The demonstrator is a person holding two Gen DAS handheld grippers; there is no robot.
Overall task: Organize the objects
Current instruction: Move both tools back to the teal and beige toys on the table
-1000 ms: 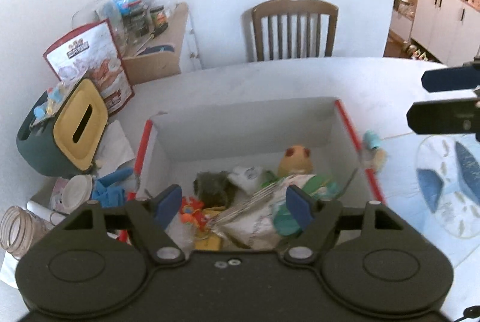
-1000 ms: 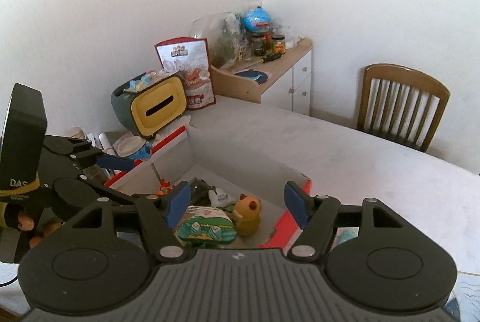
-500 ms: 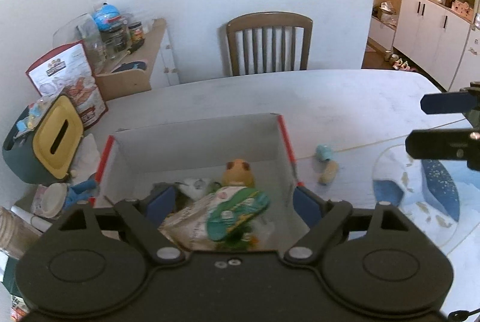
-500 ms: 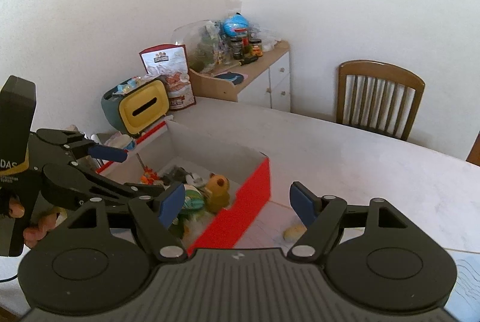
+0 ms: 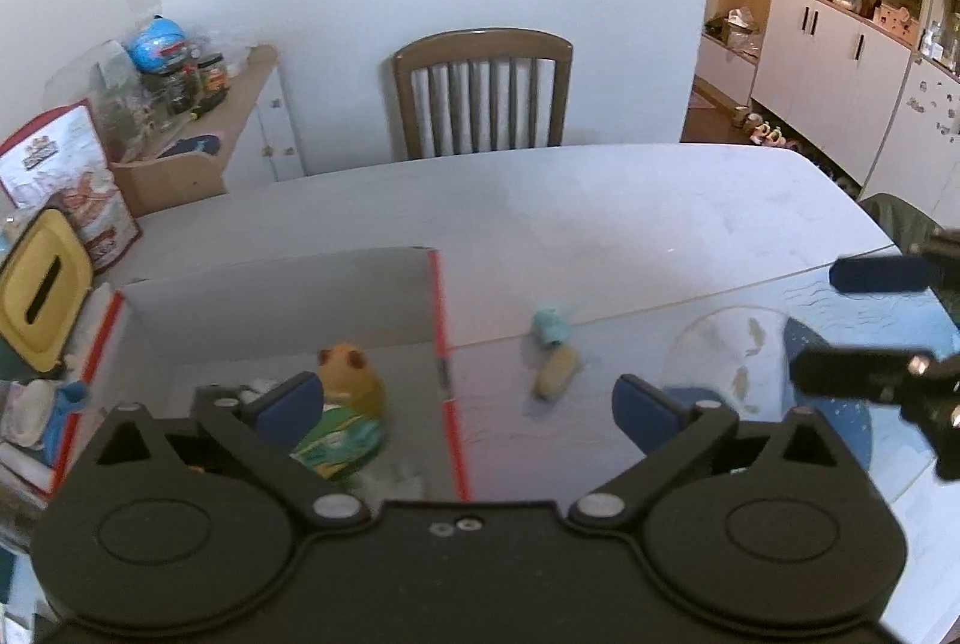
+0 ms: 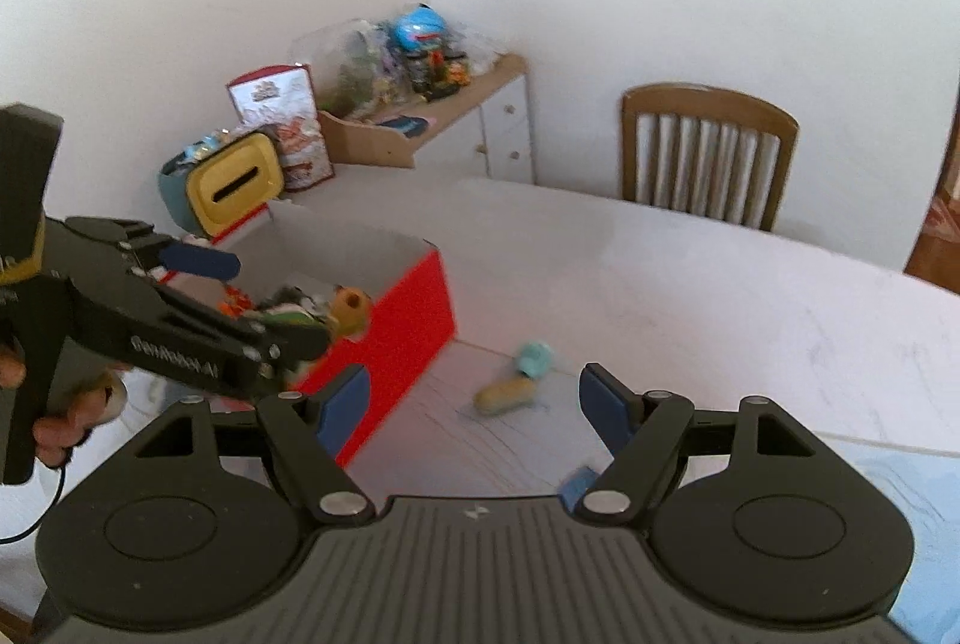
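A red-and-white box [image 5: 436, 308] [image 6: 414, 308] on the white table holds several small items, among them a tan toy [image 5: 347, 374] [image 6: 350, 308] and a green patterned pouch [image 5: 339, 443]. On the table just right of the box lie a tan peanut-shaped piece [image 5: 557, 373] [image 6: 504, 395] and a teal piece [image 5: 549, 327] [image 6: 534, 359]. My left gripper [image 5: 471, 401] [image 6: 264, 302] hangs open over the box's right wall, with nothing in it. My right gripper [image 6: 474, 401] [image 5: 858, 326] is open and empty, a little short of the two loose pieces.
A teal-and-yellow tissue holder [image 5: 42, 290] [image 6: 231, 179], a snack bag [image 5: 66, 188] and a cluttered side cabinet [image 5: 198, 152] stand left of the box. A wooden chair [image 5: 480, 95] is at the table's far side. A blue patterned mat [image 5: 774, 362] lies at the right.
Both grippers have swung right and pulled back from the box. The box now sits at the left of both views, and the two loose pieces have come towards the middle.
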